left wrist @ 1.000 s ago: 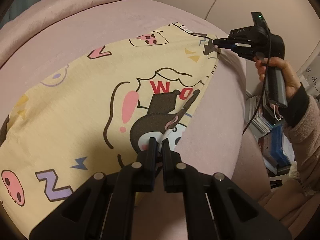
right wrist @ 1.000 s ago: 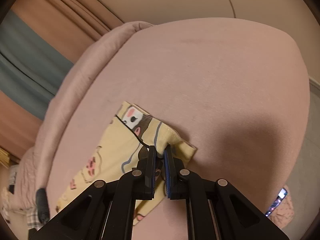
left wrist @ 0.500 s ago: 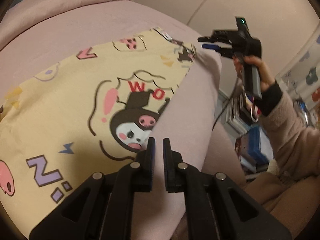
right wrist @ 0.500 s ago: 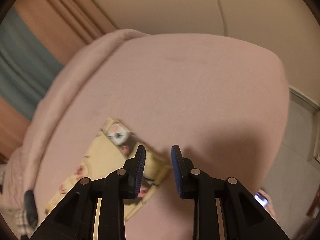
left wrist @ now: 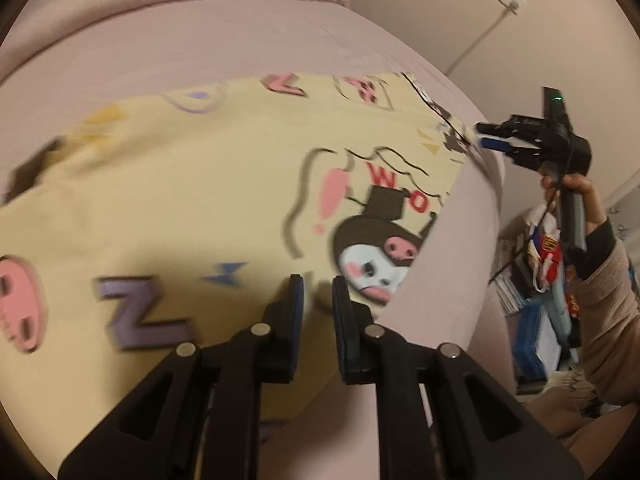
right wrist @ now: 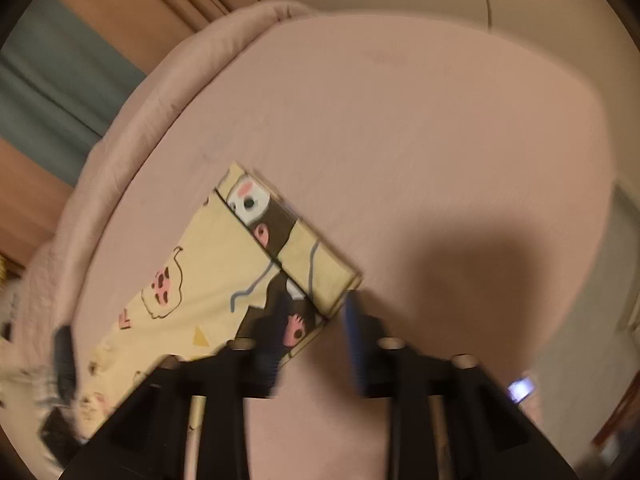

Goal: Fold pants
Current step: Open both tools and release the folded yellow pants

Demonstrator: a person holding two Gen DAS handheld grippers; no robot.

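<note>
Both hand-held grippers are letting go: the left hand-held gripper (left wrist: 318, 300) and right hand-held gripper (right wrist: 316, 320) have just been opening, jaws spread with nothing pinched. The pants (left wrist: 192, 200) are lying flat on the bed (right wrist: 400, 140), hem corner at the right one's 11 o'clock, so this fold is looking laid.

Pale yellow pants (left wrist: 180, 200) — cartoon faces, pink and purple letters — on plain pink bedding (left wrist: 200, 40).

Both hand-held grippers (left wrist: 317, 300) (right wrist: 316, 316) just opening, empty.
</note>
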